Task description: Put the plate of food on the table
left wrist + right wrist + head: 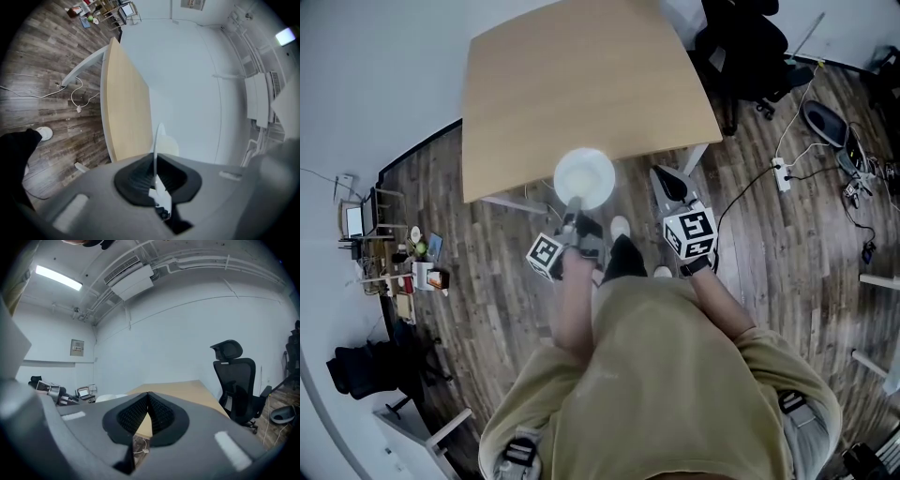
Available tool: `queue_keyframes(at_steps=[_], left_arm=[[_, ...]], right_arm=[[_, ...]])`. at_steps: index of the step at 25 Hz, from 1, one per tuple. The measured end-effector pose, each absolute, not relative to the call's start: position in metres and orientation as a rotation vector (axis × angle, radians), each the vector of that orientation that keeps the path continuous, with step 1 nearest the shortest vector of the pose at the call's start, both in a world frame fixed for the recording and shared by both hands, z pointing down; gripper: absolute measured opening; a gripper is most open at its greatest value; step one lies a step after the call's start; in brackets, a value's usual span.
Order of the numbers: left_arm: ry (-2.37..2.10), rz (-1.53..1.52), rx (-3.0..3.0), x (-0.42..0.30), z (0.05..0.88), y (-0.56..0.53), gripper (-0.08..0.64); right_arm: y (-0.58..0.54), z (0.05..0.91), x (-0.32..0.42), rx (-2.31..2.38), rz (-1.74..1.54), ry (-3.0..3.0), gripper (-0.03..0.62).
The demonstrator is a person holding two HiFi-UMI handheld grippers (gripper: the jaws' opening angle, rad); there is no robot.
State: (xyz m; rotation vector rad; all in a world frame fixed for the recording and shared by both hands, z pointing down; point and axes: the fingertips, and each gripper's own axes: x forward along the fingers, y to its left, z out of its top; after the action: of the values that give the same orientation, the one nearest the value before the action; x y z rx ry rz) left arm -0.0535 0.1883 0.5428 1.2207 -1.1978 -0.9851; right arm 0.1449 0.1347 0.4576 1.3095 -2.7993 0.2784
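Observation:
A round white plate [584,176] hangs over the near edge of the light wooden table [581,84]; I cannot make out any food on it. My left gripper [574,204] is shut on the plate's near rim. In the left gripper view the plate [159,136] shows edge-on as a thin white line between the closed jaws of the left gripper [154,161], with the table [126,103] beyond. My right gripper [666,180] sits to the right of the plate by the table edge. In the right gripper view the right gripper [147,399] is shut and holds nothing.
A black office chair [750,47] stands at the table's far right corner and shows again as the chair [236,380]. A power strip with cables [781,173] lies on the wooden floor to the right. A cluttered shelf [394,262] and another chair [375,366] stand at the left.

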Motion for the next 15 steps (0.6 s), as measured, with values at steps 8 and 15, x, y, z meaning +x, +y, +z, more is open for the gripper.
queue_keyframes(at_steps=[8, 15], left_arm=[[-1.196, -0.982, 1.234, -0.109, 0.546, 0.106, 0.009], [-1.134, -0.946, 1.256, -0.145, 0.550, 0.043, 0.008]], right_arm=[[0.056, 0.444, 0.070, 1.235, 0.188, -2.801, 0.005], [-0.015, 0.439, 0.006, 1.226, 0.170, -2.792, 0.005]])
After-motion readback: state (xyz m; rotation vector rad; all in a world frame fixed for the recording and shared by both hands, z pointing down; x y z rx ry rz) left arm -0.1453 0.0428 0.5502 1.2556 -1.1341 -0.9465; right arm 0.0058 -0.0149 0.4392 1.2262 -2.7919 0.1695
